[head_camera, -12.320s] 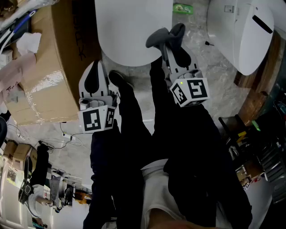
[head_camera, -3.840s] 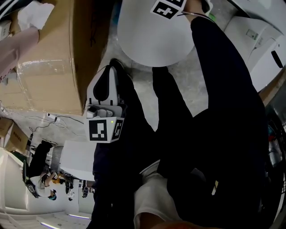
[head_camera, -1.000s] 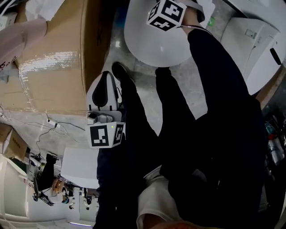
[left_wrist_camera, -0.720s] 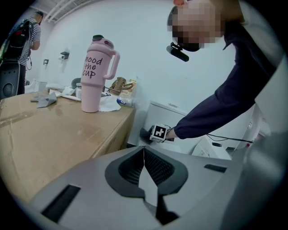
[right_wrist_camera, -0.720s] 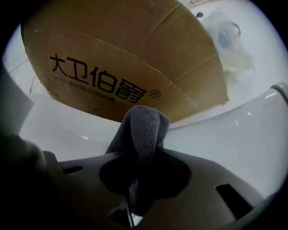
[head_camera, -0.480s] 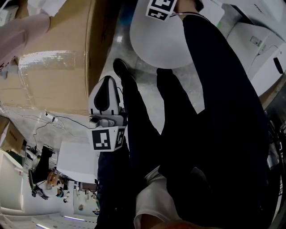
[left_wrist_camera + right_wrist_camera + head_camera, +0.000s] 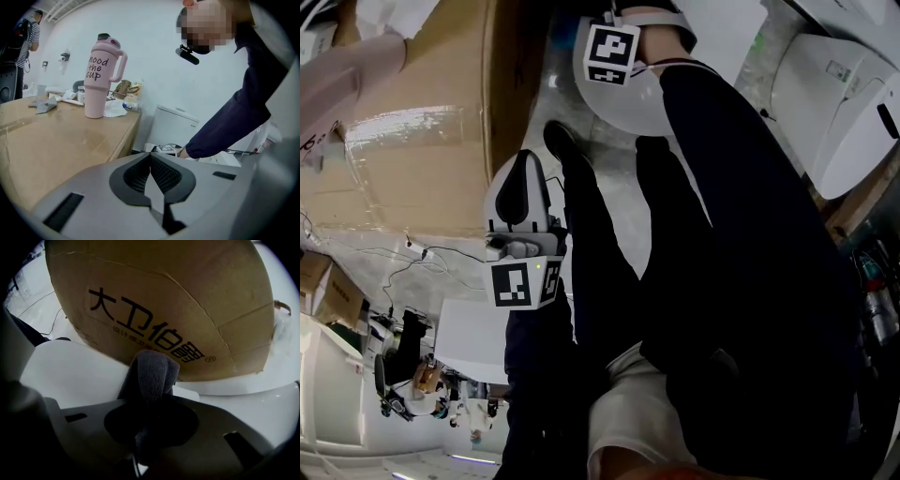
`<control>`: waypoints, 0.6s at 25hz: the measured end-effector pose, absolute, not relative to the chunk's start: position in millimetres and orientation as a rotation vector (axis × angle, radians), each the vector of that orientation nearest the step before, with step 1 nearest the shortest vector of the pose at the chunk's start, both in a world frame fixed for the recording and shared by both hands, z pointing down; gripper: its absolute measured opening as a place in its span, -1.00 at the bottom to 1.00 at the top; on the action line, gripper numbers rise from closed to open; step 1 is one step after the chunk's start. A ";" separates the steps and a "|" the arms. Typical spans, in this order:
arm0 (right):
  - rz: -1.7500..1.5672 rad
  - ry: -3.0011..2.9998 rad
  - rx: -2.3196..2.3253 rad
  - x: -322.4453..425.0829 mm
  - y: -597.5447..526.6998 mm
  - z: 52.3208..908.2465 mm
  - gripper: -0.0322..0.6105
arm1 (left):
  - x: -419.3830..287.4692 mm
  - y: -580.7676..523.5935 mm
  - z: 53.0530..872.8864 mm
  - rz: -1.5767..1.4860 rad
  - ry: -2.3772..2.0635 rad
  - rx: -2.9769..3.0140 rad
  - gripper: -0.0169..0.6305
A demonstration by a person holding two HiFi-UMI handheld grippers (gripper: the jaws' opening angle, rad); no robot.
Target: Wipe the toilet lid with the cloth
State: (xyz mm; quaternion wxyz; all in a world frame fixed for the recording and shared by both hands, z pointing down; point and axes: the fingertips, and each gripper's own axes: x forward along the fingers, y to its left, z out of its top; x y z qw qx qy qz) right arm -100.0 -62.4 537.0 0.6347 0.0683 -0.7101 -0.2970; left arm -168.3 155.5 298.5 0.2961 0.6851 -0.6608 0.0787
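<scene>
The white toilet lid lies at the top of the head view, and its surface fills the lower left of the right gripper view. A dark grey cloth is bunched between the jaws of my right gripper, which is shut on it just above the lid. In the head view only that gripper's marker cube shows over the lid; its jaws lie past the top edge. My left gripper hangs beside my leg, away from the lid. Its jaws are shut on nothing.
A big cardboard box stands right beside the lid, with its printed side close ahead of the cloth. A pink tumbler stands on top of it. A second white toilet is at the right. My dark-trousered legs fill the middle.
The right gripper's cube has slid left across the lid, then back a little toward me. The left gripper has stayed by my leg.
</scene>
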 end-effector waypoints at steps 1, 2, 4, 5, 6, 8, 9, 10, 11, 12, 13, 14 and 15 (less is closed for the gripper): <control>-0.681 -1.622 0.145 -99.2 -51.0 538.6 -0.71 | -168.7 157.0 298.4 0.203 -1.756 1.822 -0.90; -0.682 -1.621 0.135 -98.5 -40.7 540.2 -0.71 | -169.2 158.3 298.3 0.196 -1.753 1.825 -0.90; -0.671 -1.626 0.120 -100.1 -23.1 542.8 -0.71 | -172.5 160.8 298.2 0.190 -1.748 1.835 -0.90; -0.660 -1.631 0.115 -101.7 -15.3 543.7 -0.71 | -174.4 162.7 298.1 0.190 -1.745 1.840 -0.90; -0.648 -1.634 0.110 -102.9 -7.5 544.4 -0.71 | -175.8 164.9 298.1 0.189 -1.741 1.844 -0.90; -0.628 -1.636 0.097 -103.1 8.2 545.7 -0.71 | -176.7 169.2 297.6 0.185 -1.731 1.852 -0.90; -0.621 -1.636 0.092 -102.8 15.5 546.1 -0.71 | -177.0 171.0 297.3 0.183 -1.726 1.857 -0.90; -0.614 -1.637 0.088 -102.7 22.4 546.4 -0.71 | -177.5 172.8 297.0 0.182 -1.721 1.862 -0.90; -0.608 -1.639 0.087 -102.6 29.1 546.5 -0.71 | -178.3 174.5 296.7 0.182 -1.717 1.867 -0.90; -0.602 -1.641 0.087 -102.6 35.6 546.7 -0.71 | -179.2 176.3 296.6 0.181 -1.711 1.871 -0.90; -0.595 -1.644 0.088 -102.5 42.0 546.9 -0.71 | -180.0 177.9 296.6 0.178 -1.703 1.876 -0.90; -0.589 -1.646 0.086 -102.3 48.1 547.1 -0.71 | -180.5 179.1 296.5 0.171 -1.697 1.882 -0.90; -0.584 -1.647 0.083 -101.9 54.4 547.5 -0.71 | -180.8 180.0 296.3 0.163 -1.693 1.889 -0.90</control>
